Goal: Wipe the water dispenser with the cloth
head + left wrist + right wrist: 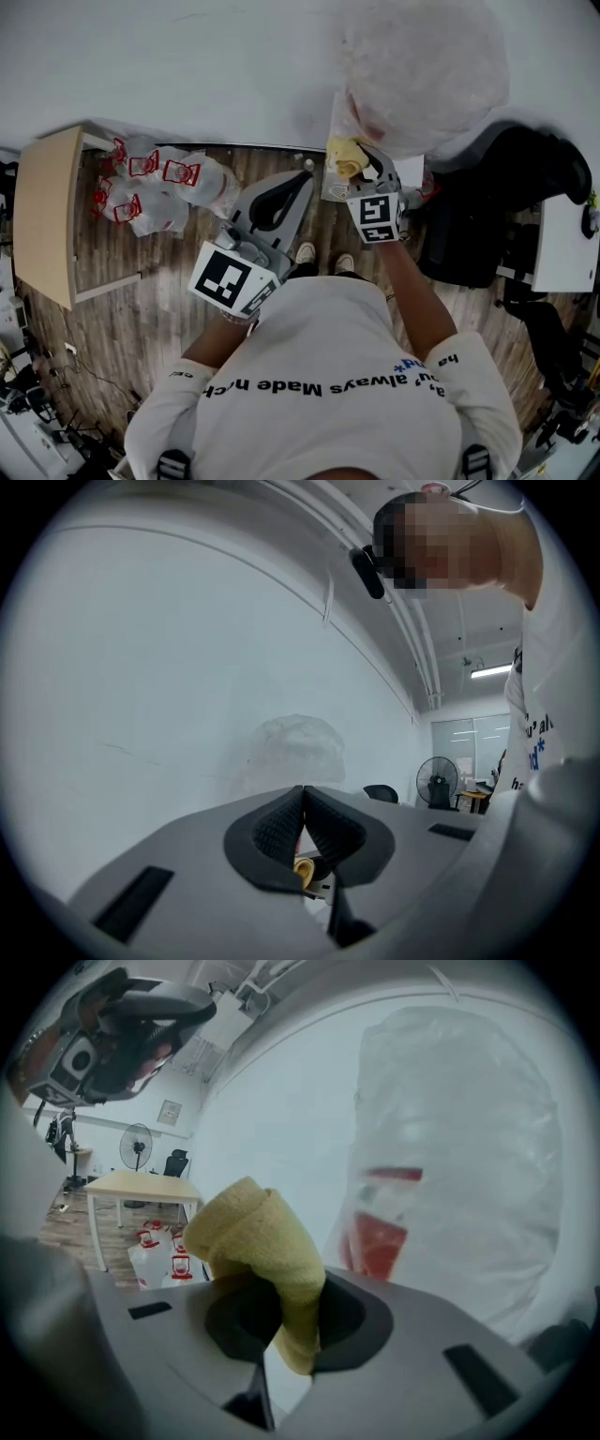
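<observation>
water dispenser (422, 75) stands against the white wall, straight ahead of the person, its top bottle under a cloudy plastic wrap; a red label shows through the wrap in the right gripper view. cloth (267, 1241): yellow, folded into a thick wad, pinched in the right gripper (281, 1312). jaws clamped on its lower end, and the bulk of it stands up and forward out of the tips. in the right gripper view the dispenser fills the right half and the cloth sits centre-left, with a strip of bare wall between them, so i read them as near but not touching. the head view puts the cloth (345, 157) at the wrap's lower left edge; contact cannot be confirmed there. left gripper (303, 808): jaws shut tip to tip, nothing held, aimed at the wall with the wrapped bottle faint behind the tips; it hangs lower and to the left in the head view (302, 180). judgement: the right gripper is the nearer one, and the surface to wipe lies ahead and to the right of its jaws. off to the left, water jugs (159, 183) lie on the floor beside a table (47, 216).
</observation>
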Tool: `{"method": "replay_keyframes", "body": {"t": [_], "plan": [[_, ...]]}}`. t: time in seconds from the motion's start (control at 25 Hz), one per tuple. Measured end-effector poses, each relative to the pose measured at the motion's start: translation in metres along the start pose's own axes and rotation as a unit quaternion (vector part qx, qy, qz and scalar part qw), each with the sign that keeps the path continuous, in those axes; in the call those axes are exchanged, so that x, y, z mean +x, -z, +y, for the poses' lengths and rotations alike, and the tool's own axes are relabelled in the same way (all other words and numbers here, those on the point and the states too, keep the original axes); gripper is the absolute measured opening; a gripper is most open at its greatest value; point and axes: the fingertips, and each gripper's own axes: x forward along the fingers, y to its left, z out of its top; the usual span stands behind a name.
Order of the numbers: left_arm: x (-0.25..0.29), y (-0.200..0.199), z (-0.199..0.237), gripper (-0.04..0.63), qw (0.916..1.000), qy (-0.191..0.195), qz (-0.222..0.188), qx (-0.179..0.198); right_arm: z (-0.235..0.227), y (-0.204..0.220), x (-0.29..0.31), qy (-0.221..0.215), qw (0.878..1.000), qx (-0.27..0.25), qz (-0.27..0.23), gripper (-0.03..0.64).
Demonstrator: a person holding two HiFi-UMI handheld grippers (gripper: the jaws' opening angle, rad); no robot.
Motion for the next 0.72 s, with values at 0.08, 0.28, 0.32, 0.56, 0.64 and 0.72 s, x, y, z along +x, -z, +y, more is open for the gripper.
{"method": "replay_keyframes", "body": {"t": [0.08, 0.28, 0.32, 0.56, 0.64, 0.72], "plan": [[-0.001, 0.000, 0.002, 0.020, 1.0000, -0.001, 0.000, -0.002, 0.003, 0.013, 0.009, -0.001, 1.000, 0.000, 0.012, 0.067], [-0.003, -0.001, 0.006, 0.020, 1.0000, -0.004, -0.001, -0.005, 0.007, 0.031, 0.027, -0.004, 1.000, -0.005, 0.030, 0.067], [-0.004, -0.001, 0.007, 0.020, 1.0000, -0.004, -0.001, -0.005, 0.008, 0.035, 0.031, -0.003, 0.999, -0.005, 0.035, 0.067], [-0.007, -0.001, 0.011, 0.020, 1.0000, -0.006, -0.002, -0.005, 0.014, 0.056, 0.054, -0.002, 0.998, -0.020, 0.062, 0.067], [-0.007, -0.001, 0.011, 0.020, 1.0000, -0.007, -0.002, -0.005, 0.015, 0.064, 0.061, -0.001, 0.997, -0.023, 0.071, 0.067], [-0.007, -0.001, 0.011, 0.020, 1.0000, -0.007, -0.001, -0.005, 0.016, 0.074, 0.067, -0.001, 0.996, -0.025, 0.081, 0.067]]}}
